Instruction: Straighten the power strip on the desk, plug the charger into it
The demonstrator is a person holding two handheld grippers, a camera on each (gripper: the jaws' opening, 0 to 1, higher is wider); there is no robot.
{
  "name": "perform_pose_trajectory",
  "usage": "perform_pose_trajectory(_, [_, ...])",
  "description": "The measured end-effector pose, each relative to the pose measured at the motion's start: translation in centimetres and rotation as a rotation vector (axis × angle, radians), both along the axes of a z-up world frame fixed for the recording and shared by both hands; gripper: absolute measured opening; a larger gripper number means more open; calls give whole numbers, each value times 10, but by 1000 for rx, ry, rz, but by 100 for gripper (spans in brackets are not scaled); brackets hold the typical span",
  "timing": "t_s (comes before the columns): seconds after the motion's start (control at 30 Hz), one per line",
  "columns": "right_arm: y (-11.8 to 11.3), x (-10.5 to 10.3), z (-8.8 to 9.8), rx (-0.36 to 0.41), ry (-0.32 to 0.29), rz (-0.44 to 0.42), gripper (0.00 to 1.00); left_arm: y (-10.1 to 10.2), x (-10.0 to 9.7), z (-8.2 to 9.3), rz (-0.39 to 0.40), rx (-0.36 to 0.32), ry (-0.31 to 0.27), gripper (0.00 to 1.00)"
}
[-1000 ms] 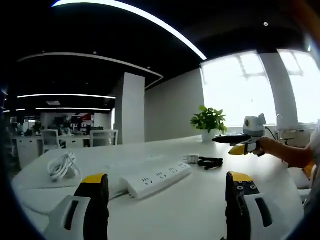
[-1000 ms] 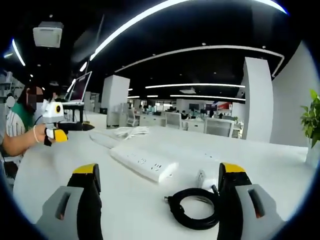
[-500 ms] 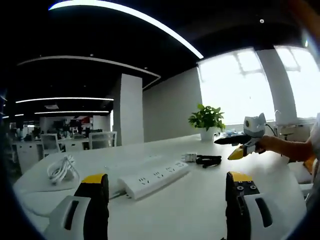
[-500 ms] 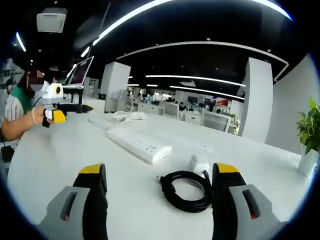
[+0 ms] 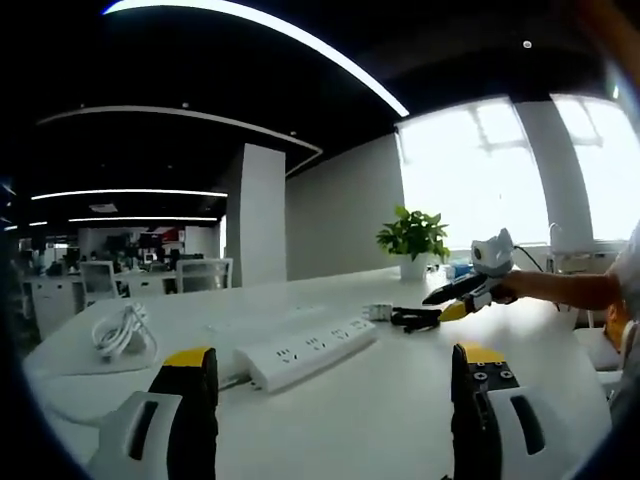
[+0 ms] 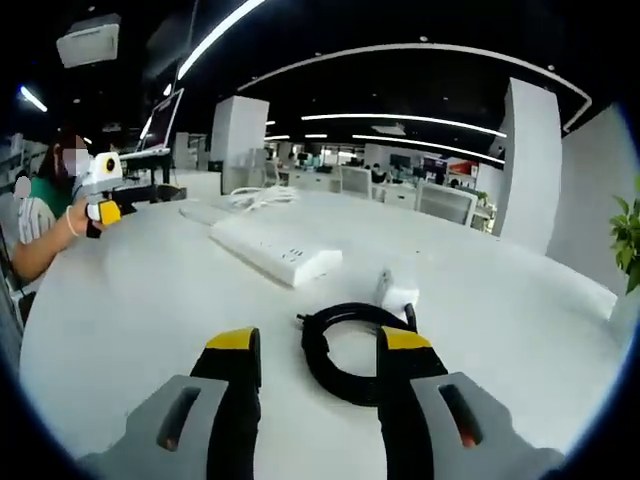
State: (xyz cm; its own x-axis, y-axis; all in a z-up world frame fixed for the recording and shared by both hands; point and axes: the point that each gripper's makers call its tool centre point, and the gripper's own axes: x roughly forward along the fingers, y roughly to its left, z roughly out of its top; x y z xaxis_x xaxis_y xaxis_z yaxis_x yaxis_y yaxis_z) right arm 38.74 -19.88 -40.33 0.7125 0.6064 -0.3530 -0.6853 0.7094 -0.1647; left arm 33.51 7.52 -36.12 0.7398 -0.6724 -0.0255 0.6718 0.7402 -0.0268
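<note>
The white power strip (image 5: 305,350) lies at an angle on the white desk (image 5: 380,400), just ahead of my open left gripper (image 5: 333,355). Beyond it sit the small white charger (image 5: 378,313) and its coiled black cable (image 5: 415,319). My right gripper (image 5: 450,293) comes in from the right, tilted down over that cable. In the right gripper view, my right gripper (image 6: 320,340) is open with its jaws narrowed, and the black cable coil (image 6: 312,352) lies between and just past its tips. The charger (image 6: 395,293) rests behind the coil, and the power strip (image 6: 275,250) is farther left.
A coiled white cord (image 5: 120,330) lies at the far left of the desk. A potted plant (image 5: 413,240) stands at the far edge by the window. The person's hand holds my left gripper (image 6: 108,195) at the left; office desks and chairs fill the background.
My right gripper has dipped down and come close over the black cable coil, and its jaws have narrowed. My left gripper has stayed almost still.
</note>
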Motion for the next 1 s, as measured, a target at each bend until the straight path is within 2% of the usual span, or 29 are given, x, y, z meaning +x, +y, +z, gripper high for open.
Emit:
perform_pose_trajectory(0.13, [2,1,-6,-66,39,31,40,0,0,0,-2,-1,2,99])
perform_pose_trajectory(0.3, [5,4,-9,-96,68,55,37,1,0,-1,2,-1,4,99])
perform_pose_trajectory(0.43, [3,5,-18,-121,135,70,35,0,-1,-2,-1,0,8,99])
perform_pose_trajectory(0.53, [3,7,-19,-110,157,73,34,0,-1,-2,0,-3,9,99])
perform_pose_trajectory(1.0, [4,7,-24,-179,183,98,25,0,-2,-6,-5,-2,25,99])
